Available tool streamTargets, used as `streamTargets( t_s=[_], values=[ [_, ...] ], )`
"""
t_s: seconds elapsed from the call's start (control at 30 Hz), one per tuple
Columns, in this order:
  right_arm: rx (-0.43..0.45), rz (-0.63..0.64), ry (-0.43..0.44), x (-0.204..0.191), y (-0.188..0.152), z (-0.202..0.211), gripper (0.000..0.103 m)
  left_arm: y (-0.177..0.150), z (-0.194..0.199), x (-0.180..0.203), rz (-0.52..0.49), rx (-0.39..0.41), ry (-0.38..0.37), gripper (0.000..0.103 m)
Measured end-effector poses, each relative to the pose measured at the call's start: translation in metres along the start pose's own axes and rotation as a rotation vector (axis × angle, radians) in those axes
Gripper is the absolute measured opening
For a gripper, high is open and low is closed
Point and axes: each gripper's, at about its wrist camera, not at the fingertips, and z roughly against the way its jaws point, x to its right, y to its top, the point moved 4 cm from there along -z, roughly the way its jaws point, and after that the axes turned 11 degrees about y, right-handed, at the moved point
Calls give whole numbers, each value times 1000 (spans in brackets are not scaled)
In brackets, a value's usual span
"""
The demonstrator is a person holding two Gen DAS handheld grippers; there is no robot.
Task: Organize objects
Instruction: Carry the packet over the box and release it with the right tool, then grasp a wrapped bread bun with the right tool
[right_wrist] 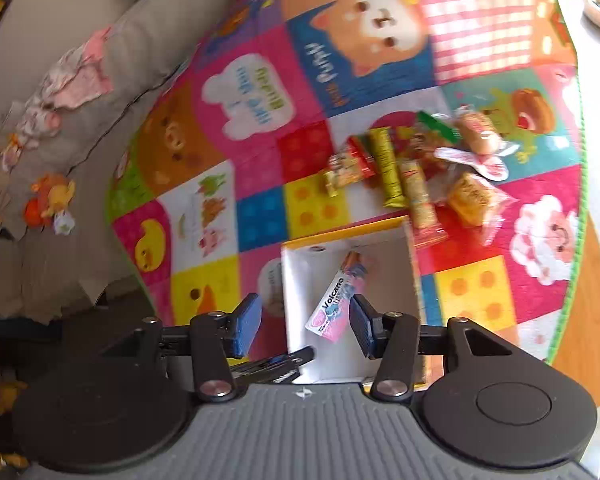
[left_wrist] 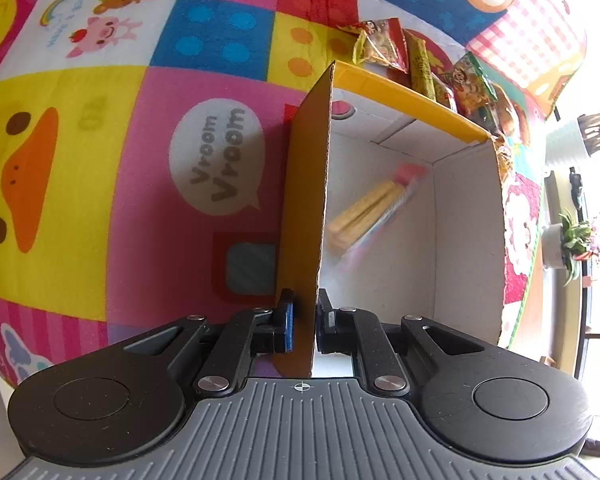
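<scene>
The left gripper (left_wrist: 305, 322) is pinching the near wall of the yellow cardboard box (left_wrist: 300, 200), its jaws drawn narrow with one blue-padded finger (left_wrist: 287, 326) outside the wall and the other inside, both pressing on the cardboard edge. Left of the box, the patchwork play mat (left_wrist: 100, 140) is lying open and bare across a wide stretch. Inside the box, on its white floor, a pink snack-stick packet (left_wrist: 374, 210) is lying at a slant, blurred in the left wrist view. Beyond the far wall, a cluster of snack packets (left_wrist: 428, 68) is sitting on the mat, touching or just behind the rim; the wall is hiding their lower parts.

In the right wrist view, the right gripper (right_wrist: 305, 326) is hovering above the box (right_wrist: 292, 280) with its fingers spread wide and holding nothing; the left fingertip (right_wrist: 247, 326) is sitting over the box's left wall and the right one over its interior. The packet (right_wrist: 336, 300), printed "Volcano", is showing between them, down inside the box. Past the far rim, the loose snacks (right_wrist: 416, 168) are lying heaped together, some overlapping, motion-blurred so their labels are hard to read. One long packet (right_wrist: 420, 200) is reaching to the box's far right corner. To the right, the mat (right_wrist: 500, 280) is running to its green edge.
</scene>
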Motion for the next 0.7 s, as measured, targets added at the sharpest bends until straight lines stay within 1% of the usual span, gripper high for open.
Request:
streamTargets(
  t_s=[0.2, 0.3, 0.4, 0.53, 0.6, 0.7],
  values=[
    [37, -57, -169, 94, 11, 27, 49, 7, -3, 3, 80, -1, -2, 13],
    [35, -109, -218, 140, 16, 31, 49, 12, -4, 8, 117, 8, 18, 12],
    [7, -112, -258, 174, 25, 23, 53, 14, -4, 13, 144, 17, 54, 12],
    [-55, -40, -264, 200, 43, -8, 57, 11, -3, 15, 195, 3, 96, 12],
    [-95, 22, -251, 208, 54, -31, 61, 10, -1, 15, 226, -13, 121, 11],
    [-169, 139, -216, 212, 68, -66, 62, 9, 0, 18, 244, -20, 163, 11]
  ],
)
